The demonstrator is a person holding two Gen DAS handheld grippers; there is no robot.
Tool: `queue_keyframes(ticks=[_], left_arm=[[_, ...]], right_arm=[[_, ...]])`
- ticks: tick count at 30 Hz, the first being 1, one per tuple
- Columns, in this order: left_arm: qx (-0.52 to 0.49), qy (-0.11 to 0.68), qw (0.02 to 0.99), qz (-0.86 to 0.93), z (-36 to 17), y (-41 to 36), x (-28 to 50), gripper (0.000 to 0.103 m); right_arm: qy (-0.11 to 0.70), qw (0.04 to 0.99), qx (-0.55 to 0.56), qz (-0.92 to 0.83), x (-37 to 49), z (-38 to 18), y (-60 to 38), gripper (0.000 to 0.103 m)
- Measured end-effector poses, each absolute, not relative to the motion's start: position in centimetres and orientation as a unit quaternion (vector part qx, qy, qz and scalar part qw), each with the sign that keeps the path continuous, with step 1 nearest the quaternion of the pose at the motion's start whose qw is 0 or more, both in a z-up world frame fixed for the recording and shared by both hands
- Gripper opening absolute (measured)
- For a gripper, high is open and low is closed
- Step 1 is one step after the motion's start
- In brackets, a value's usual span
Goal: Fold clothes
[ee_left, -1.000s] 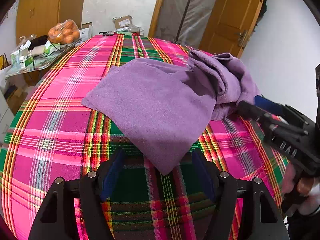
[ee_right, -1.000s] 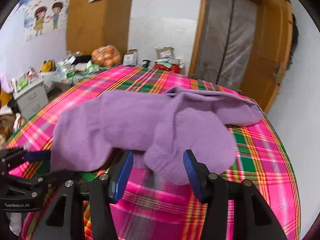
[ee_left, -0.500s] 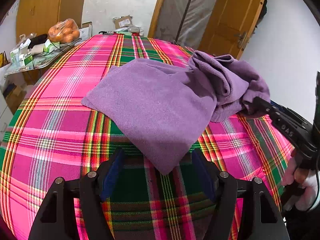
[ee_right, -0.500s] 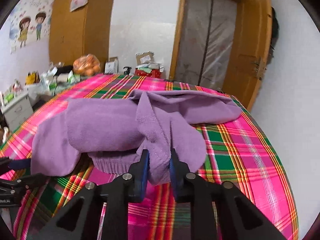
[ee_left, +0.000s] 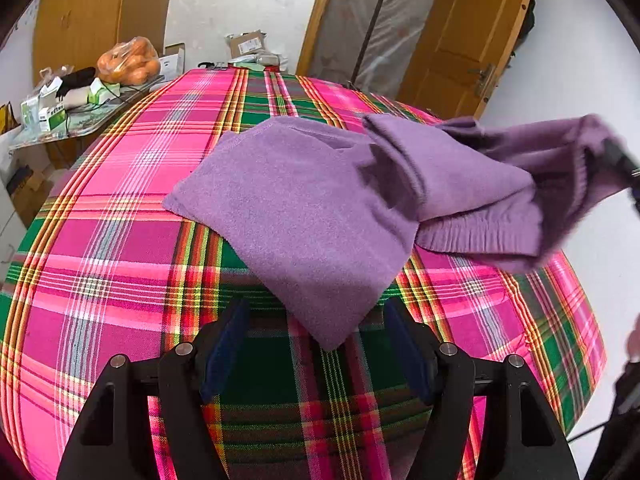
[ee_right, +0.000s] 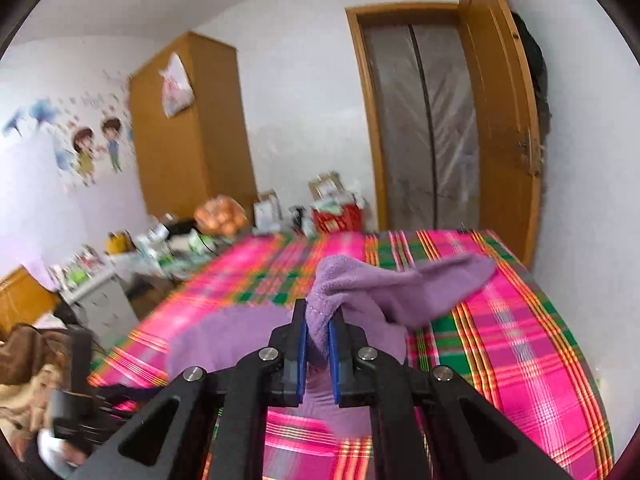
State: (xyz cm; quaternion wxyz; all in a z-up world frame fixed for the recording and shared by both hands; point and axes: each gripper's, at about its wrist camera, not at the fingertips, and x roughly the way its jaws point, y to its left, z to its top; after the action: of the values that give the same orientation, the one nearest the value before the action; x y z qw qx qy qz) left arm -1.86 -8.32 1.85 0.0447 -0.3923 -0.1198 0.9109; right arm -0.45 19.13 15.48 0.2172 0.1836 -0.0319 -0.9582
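Lifted higher since a moment ago, the purple sweater's (ee_left: 320,216) bunched end hangs clamped in the right gripper's (ee_right: 318,330) closed jaws, its body flat on the plaid bed (ee_left: 120,208), a corner at 12 o'clock between the left gripper's (ee_left: 316,344) open jaws.

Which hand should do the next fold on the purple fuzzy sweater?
Probably the right: its tool is already shut on the purple knit sweater, lifting that side. The left tool is open and holds nothing.

no legible text, box labels on the side table too blurred
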Motion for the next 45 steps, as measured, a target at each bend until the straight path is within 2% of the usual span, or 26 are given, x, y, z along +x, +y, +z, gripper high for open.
queue_keyframes(ticks=[5, 9, 13, 16, 20, 21, 23, 25, 33, 40, 43, 45], left_arm=[[-0.385, -0.133, 0.035, 0.913, 2.1, -8.9, -1.1, 0.070], [-0.376, -0.142, 0.035, 0.915, 2.6, -9.3, -0.5, 0.070], [-0.367, -0.148, 0.038, 0.918, 3.0, -9.4, 0.0, 0.070], [-0.363, -0.146, 0.040, 0.920, 3.3, -9.3, 0.0, 0.070], [-0.364, -0.143, 0.033, 0.920, 3.3, -9.5, 0.0, 0.070], [-0.365, -0.143, 0.029, 0.919, 3.2, -9.7, -0.1, 0.070], [-0.370, -0.145, 0.018, 0.917, 3.1, -10.0, -0.4, 0.070], [-0.384, -0.141, 0.005, 0.913, 2.7, -10.4, -0.8, 0.070], [-0.397, -0.137, -0.006, 0.908, 2.1, -11.2, -1.7, 0.070], [-0.402, -0.139, -0.020, 0.905, 2.0, -12.6, -3.5, 0.070], [-0.403, -0.145, -0.013, 0.904, 2.0, -13.2, -4.5, 0.055], [-0.404, -0.147, -0.009, 0.903, 2.0, -13.4, -4.9, 0.052]], right_arm=[[-0.042, 0.208, 0.131, -0.968, 3.5, 18.8, 22.0, 0.009], [-0.062, 0.147, 0.131, -0.978, 5.1, 19.2, 26.1, 0.009], [-0.092, 0.045, 0.183, -0.978, 4.5, 17.3, 31.1, 0.011], [-0.106, 0.000, 0.221, -0.970, 3.6, 15.2, 33.0, 0.016], [-0.111, -0.046, 0.250, -0.961, 2.8, 13.2, 34.5, 0.017], [-0.107, -0.042, 0.244, -0.963, 2.9, 13.4, 34.3, 0.018], [-0.097, -0.018, 0.230, -0.968, 2.8, 13.6, 33.2, 0.028], [-0.079, 0.030, 0.244, -0.966, 2.1, 13.0, 30.9, 0.033], [-0.008, 0.213, 0.313, -0.925, -0.8, 9.9, 21.9, 0.033], [0.044, 0.305, 0.339, -0.889, -3.0, 9.4, 15.1, 0.035], [0.058, 0.329, 0.347, -0.876, -3.4, 9.1, 12.5, 0.035], [0.071, 0.340, 0.353, -0.869, -3.7, 9.0, 11.0, 0.035]])
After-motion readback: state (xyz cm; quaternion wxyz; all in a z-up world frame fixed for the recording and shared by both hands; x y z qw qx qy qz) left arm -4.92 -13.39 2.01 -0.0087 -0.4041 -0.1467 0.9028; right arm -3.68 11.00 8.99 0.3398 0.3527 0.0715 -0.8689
